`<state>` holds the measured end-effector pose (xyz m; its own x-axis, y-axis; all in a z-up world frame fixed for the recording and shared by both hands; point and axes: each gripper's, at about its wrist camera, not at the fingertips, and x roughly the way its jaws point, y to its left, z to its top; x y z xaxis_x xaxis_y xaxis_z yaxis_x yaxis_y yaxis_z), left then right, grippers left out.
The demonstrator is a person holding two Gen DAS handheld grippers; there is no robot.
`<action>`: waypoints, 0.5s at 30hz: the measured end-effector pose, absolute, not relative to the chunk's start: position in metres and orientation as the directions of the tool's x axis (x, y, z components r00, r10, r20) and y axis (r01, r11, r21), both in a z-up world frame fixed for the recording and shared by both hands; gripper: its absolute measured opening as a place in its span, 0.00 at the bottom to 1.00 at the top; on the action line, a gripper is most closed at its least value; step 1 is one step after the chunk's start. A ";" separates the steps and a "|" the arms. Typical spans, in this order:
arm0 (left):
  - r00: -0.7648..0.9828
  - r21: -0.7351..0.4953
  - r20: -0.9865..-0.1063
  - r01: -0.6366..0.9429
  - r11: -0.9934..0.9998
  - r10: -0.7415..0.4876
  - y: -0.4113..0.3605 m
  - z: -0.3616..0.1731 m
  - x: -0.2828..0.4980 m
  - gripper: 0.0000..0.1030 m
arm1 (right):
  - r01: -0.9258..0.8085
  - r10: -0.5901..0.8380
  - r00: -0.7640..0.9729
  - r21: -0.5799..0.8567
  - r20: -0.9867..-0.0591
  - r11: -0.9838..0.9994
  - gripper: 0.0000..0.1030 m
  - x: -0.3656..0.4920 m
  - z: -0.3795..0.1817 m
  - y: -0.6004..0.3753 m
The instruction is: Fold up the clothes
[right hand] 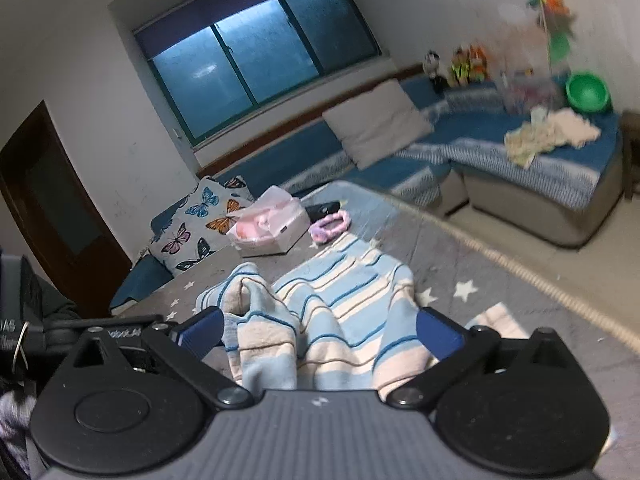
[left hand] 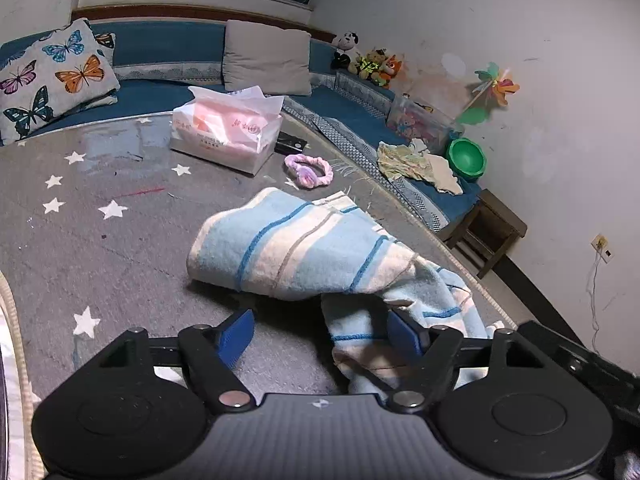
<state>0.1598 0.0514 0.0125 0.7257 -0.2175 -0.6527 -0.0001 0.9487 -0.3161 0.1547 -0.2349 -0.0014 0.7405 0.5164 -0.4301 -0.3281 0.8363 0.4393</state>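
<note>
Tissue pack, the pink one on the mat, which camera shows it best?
The left wrist view: the tissue pack is large, sharp and unobstructed there. The right wrist view shows it smaller, farther off and blurred.

Dim indoor light with a cool blue cast fills both fisheye views, the window dark and giving little glow. The left wrist view is fairly sharp; the right wrist view is smeared by motion blur, worst at upper right around the pinwheel. Straight lines bow toward black-vignetted corners, and soft shadow pools beneath the striped cloth
</note>
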 end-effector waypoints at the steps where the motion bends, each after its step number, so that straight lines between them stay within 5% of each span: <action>1: 0.727 -0.310 -0.653 0.001 0.951 -0.213 0.051 0.013 0.159 0.74 | -0.324 0.504 0.751 0.427 -0.426 0.844 1.00 0.151 0.000 -0.235; 5: 0.737 -0.279 -0.648 0.001 0.960 -0.189 0.048 0.013 0.157 0.77 | -0.247 0.432 0.793 0.422 -0.430 0.872 1.00 0.141 0.001 -0.239; 9: 0.764 -0.248 -0.626 -0.001 0.969 -0.159 0.047 0.016 0.152 1.00 | -0.210 0.412 0.814 0.454 -0.409 0.866 1.00 0.138 -0.005 -0.250; 15: 0.775 -0.288 -0.607 -0.006 0.958 -0.177 0.053 0.020 0.150 1.00 | -0.228 0.374 0.822 0.352 -0.431 0.908 1.00 0.133 -0.009 -0.251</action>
